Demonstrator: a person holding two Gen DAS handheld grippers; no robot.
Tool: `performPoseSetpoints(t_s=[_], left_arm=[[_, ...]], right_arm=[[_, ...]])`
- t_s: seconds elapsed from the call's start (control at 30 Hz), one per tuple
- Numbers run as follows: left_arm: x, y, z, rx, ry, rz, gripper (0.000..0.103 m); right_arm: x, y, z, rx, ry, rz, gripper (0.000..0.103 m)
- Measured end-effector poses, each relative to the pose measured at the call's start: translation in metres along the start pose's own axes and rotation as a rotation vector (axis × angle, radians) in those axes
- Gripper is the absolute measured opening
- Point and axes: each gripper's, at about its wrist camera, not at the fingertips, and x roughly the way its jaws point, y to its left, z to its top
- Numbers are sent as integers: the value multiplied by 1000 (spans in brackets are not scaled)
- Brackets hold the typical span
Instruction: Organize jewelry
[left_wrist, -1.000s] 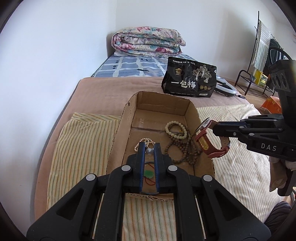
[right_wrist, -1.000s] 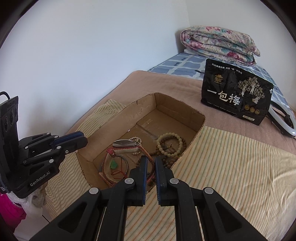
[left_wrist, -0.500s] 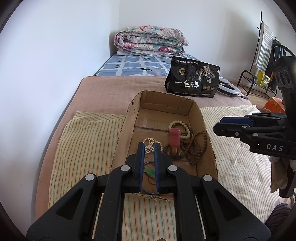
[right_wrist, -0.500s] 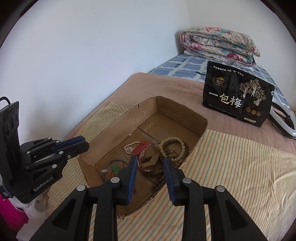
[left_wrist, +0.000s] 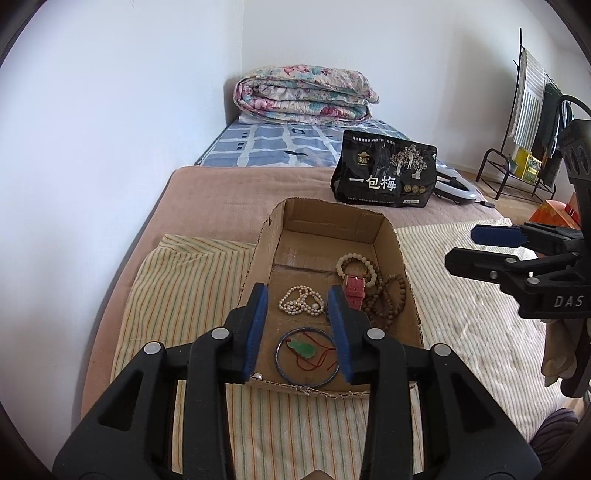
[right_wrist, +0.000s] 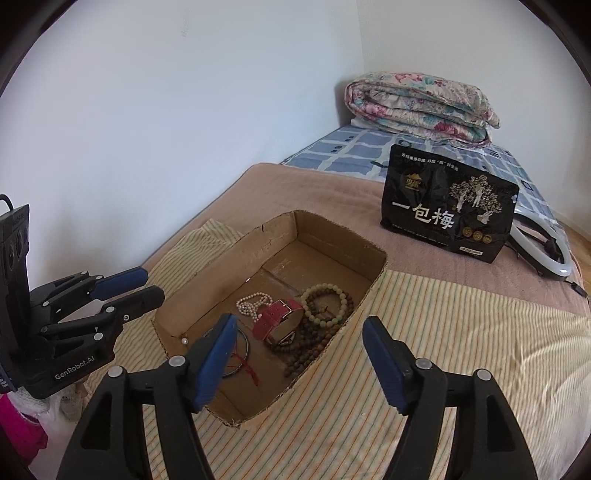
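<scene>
An open cardboard box (left_wrist: 406, 280) (right_wrist: 207, 273) lies on a striped cloth on the bed. Inside lie a red-strap watch (left_wrist: 354, 291) (right_wrist: 277, 320), a pearl string (left_wrist: 300, 300) (right_wrist: 252, 302), pale and brown bead bracelets (left_wrist: 388, 291) (right_wrist: 327, 306), and a blue bangle with a green pendant on red cord (left_wrist: 303, 348). My left gripper (left_wrist: 297, 295) (right_wrist: 147, 286) is open and empty above the box's near end. My right gripper (right_wrist: 300, 324) (left_wrist: 461, 245) is open and empty, beside the box's right side.
A black snack bag (left_wrist: 384, 173) (right_wrist: 448, 203) stands behind the box. A folded floral quilt (left_wrist: 304, 94) (right_wrist: 421, 105) lies at the bed's head. A white ring light (right_wrist: 543, 247) lies right of the bag. A black rack (left_wrist: 517, 170) stands far right.
My right gripper opened and let the red watch drop into the box, then drew back to the right. My left gripper opened from shut.
</scene>
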Motion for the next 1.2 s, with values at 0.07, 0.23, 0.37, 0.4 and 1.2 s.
performPoseSetpoints(t_s=[0.07,0.23,0.37,0.4,1.2], left_arm=[[-5,-1,0,0,-7,2,34],[-19,-6,0,-1,-25,17,34],[-33,-9,1,-3,-50,22,46],[-37,-11,1,-1,-56,26,46],[-162,-59,0,-24,-149,121,98]], right_arm=[[-7,-1,0,5,-12,-11,83],[-26,0,1,5,-50,-47,93],[-43,0,0,-6,-81,-76,97],[-47,0,0,-5,-89,-81,97],[-162,-20,-31,69,-264,-136,103]])
